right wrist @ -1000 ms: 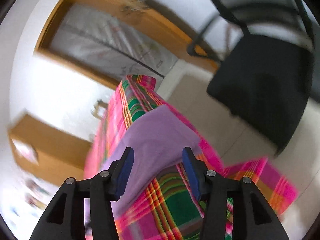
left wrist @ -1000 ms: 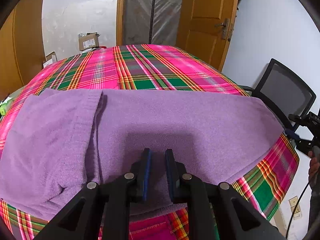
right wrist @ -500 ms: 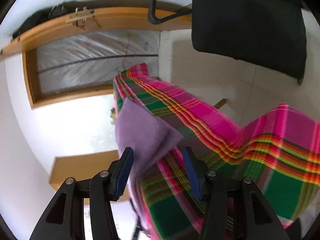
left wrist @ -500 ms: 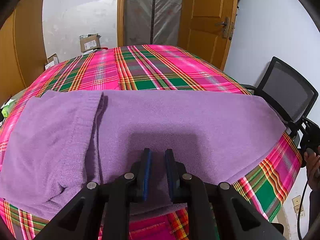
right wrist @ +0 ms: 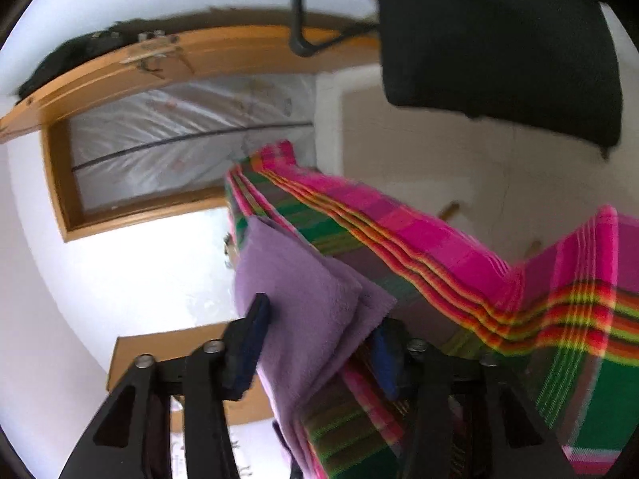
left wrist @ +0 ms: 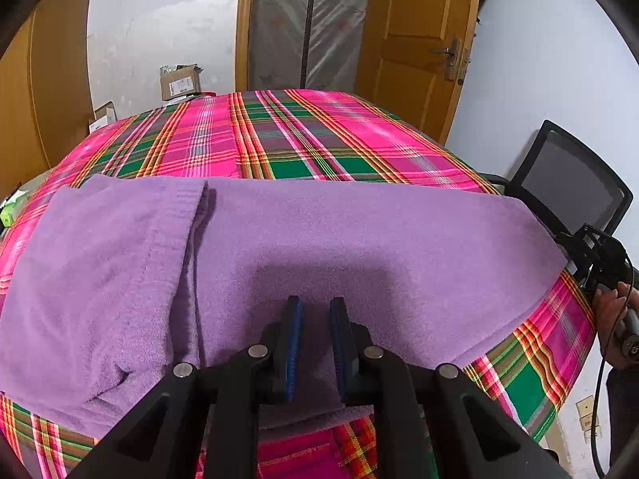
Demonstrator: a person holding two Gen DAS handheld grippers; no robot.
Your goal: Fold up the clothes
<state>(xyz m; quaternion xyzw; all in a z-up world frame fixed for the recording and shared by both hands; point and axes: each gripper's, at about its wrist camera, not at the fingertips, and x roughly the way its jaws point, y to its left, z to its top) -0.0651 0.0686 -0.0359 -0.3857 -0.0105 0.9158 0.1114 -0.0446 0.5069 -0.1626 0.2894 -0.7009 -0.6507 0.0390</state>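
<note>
A purple fleece garment (left wrist: pixel 319 239) lies spread across the bed, one part folded over on its left side (left wrist: pixel 104 263). My left gripper (left wrist: pixel 315 319) sits low at the garment's near edge, its jaws close together with purple cloth pinched between them. In the right wrist view the garment's right corner (right wrist: pixel 315 303) hangs over the bed's edge. My right gripper (right wrist: pixel 319 323) is open, one finger on each side of that corner. The left wrist view shows the right gripper (left wrist: pixel 587 251) at the garment's right end, held by a hand (left wrist: pixel 615 303).
A pink and green plaid bedcover (left wrist: pixel 287 139) drapes over the bed's sides (right wrist: pixel 519 279). A black mesh chair (left wrist: pixel 567 183) stands just right of the bed, close to the right gripper. Cardboard boxes (left wrist: pixel 179 82) and a wooden door (left wrist: pixel 415 52) lie beyond the far side.
The right gripper has swung in to the garment's right corner, which now lies between its open fingers. The left gripper and the cloth under it have stayed put.
</note>
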